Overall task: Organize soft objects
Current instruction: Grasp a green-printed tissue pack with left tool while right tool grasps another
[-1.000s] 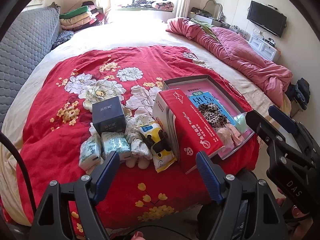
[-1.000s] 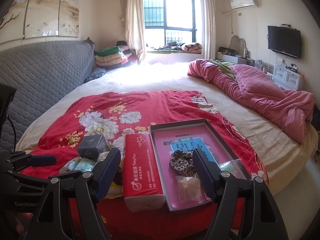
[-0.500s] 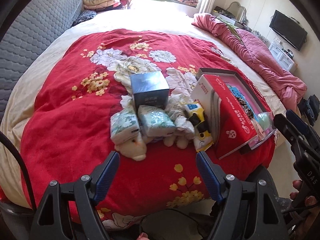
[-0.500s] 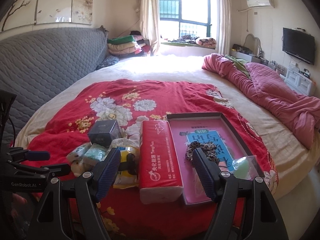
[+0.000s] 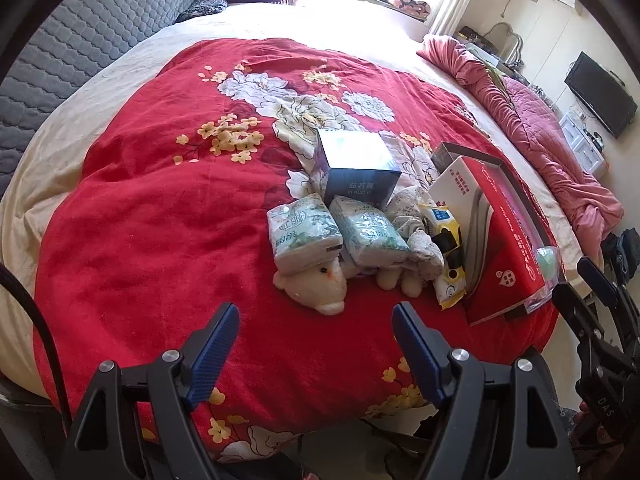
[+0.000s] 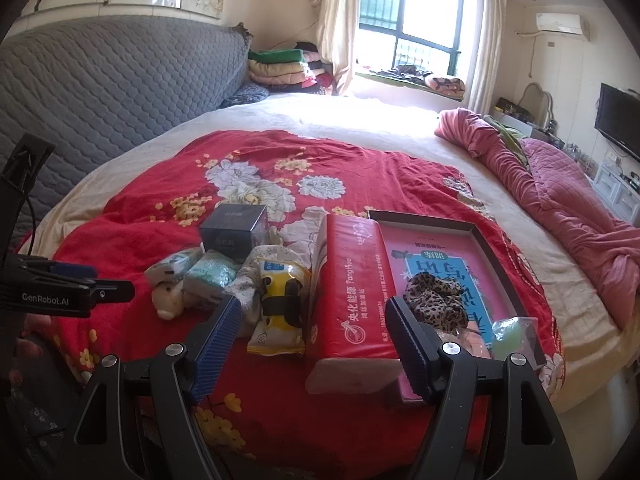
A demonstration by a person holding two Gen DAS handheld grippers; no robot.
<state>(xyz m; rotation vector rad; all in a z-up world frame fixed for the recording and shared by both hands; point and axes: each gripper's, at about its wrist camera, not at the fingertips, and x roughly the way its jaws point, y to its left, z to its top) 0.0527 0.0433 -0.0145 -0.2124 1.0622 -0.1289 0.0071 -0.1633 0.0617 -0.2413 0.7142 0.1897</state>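
Two readable labels: "YangHua" tissue pack (image 6: pixel 352 292), "GenRobot.AI" left tongs (image 6: pixel 100 286).

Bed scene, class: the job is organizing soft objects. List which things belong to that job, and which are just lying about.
Belong to the job:
- plush toy
- two tissue packs
- red tissue pack
- yellow wipes pack
- leopard scrunchie
- tray
- dark box

Just lying about:
- pink quilt
- folded blankets
- TV
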